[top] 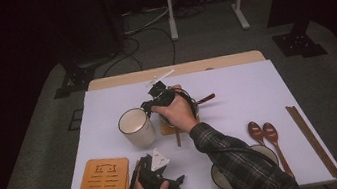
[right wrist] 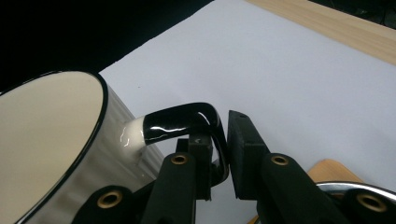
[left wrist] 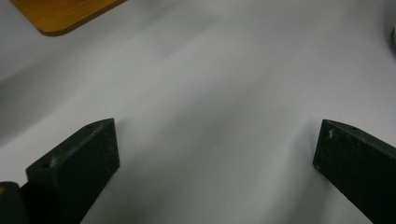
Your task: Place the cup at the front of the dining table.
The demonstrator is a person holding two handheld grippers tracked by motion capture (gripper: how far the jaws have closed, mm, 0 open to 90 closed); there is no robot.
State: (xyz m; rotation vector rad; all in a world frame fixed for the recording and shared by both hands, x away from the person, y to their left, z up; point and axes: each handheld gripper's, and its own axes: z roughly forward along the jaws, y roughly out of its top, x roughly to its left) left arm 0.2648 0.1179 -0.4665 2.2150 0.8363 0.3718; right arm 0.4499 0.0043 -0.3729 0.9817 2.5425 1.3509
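- Right gripper view: the right claw [right wrist: 218, 154] is nearly closed, its jaws pinching the black handle [right wrist: 184, 122] of the cream mug [right wrist: 56, 140]. Gripping by the handle probably lets the person carry or turn the mug without touching its body.
- High view: the mug [top: 137, 127] stands upright on the white surface [top: 267, 90], left of the right claw [top: 150, 105] and touching it at the handle.
- Left gripper view: the left claw [left wrist: 215, 163] gapes wide, empty, over bare surface beside a wooden board [left wrist: 60, 14], likely parked clear.
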